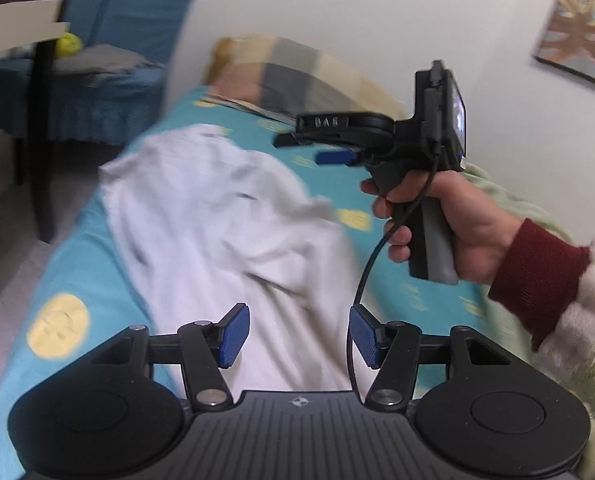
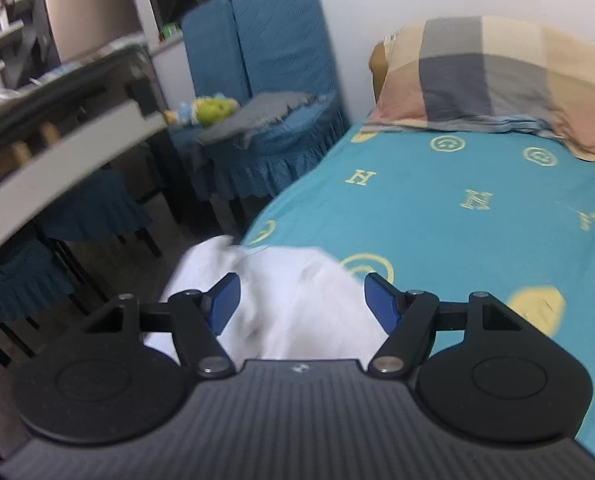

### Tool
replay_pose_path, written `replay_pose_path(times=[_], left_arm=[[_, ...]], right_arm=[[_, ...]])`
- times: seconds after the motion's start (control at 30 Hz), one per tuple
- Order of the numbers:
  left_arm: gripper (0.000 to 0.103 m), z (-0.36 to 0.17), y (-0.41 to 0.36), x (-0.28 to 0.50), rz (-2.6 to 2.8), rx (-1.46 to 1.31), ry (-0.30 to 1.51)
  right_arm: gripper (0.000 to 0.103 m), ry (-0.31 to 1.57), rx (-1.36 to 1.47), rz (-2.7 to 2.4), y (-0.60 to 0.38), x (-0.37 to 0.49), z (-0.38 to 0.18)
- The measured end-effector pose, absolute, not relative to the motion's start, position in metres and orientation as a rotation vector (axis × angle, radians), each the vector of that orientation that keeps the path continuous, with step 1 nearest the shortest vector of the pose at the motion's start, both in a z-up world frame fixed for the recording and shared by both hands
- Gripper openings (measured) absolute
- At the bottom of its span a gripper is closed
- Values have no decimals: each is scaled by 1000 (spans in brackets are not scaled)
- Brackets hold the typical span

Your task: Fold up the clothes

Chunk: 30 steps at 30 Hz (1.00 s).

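Observation:
A white garment (image 1: 225, 220) lies crumpled on the teal bedsheet (image 1: 81, 280), near the bed's left edge. My left gripper (image 1: 299, 334) is open and empty above its near end. The right gripper (image 1: 317, 148) shows in the left wrist view, held in a hand above the bed, beyond the garment's far right side, its blue pads apart. In the right wrist view the right gripper (image 2: 302, 300) is open and empty above the white garment (image 2: 297, 300), which hangs partly over the edge of the bedsheet (image 2: 457, 200).
A checked pillow (image 2: 493, 76) lies at the head of the bed by the wall. Blue-covered chairs (image 2: 265, 80) with a grey cloth and a toy stand left of the bed, next to a table (image 2: 57, 152). A green blanket (image 1: 537, 216) lies on the right.

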<state>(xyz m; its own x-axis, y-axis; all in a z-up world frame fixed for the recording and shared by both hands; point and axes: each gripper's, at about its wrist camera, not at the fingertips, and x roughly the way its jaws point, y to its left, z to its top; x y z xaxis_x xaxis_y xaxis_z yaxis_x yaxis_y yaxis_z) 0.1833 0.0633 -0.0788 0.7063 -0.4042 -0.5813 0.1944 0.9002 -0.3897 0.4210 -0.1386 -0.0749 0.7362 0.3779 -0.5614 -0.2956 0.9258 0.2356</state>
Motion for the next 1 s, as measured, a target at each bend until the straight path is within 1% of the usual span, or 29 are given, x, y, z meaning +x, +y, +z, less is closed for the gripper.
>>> replay_pose_path(times=[0.13,0.17,0.23,0.27,0.37,0.47,0.6,0.7,0.83,0.93,1.0], left_arm=[[61,-95,83,220,-248,-327,700],[61,-99,88,229,-226,-330,697],[61,-102,94,232,-223,-355,692],[61,-103,96,233,-222,-367,690],[62,-104,99,232,-240,-374,671],[63,-101,99,223,-260,-358,631],[64,-90,99,207,-275,-355,574],[65,-81,99,194,-294,-357,539],[68,-71,88,178,-350,-329,516],[71,-71,73,166,-385,-270,516],[74,-73,62,158,-402,-224,523]], right_arm=[[71,722,164,391,-130,476,-116],[69,732,174,413,-128,480,-123],[39,734,181,438,-124,479,-132],[13,727,169,431,-123,474,-132],[9,688,164,407,-129,448,-118],[8,623,181,352,-148,417,-84],[8,523,171,242,-183,346,-37],[8,480,214,98,-218,284,-16],[8,511,392,-110,-270,195,-24],[8,606,479,-245,-293,140,-54],[8,695,521,-286,-299,121,-80]])
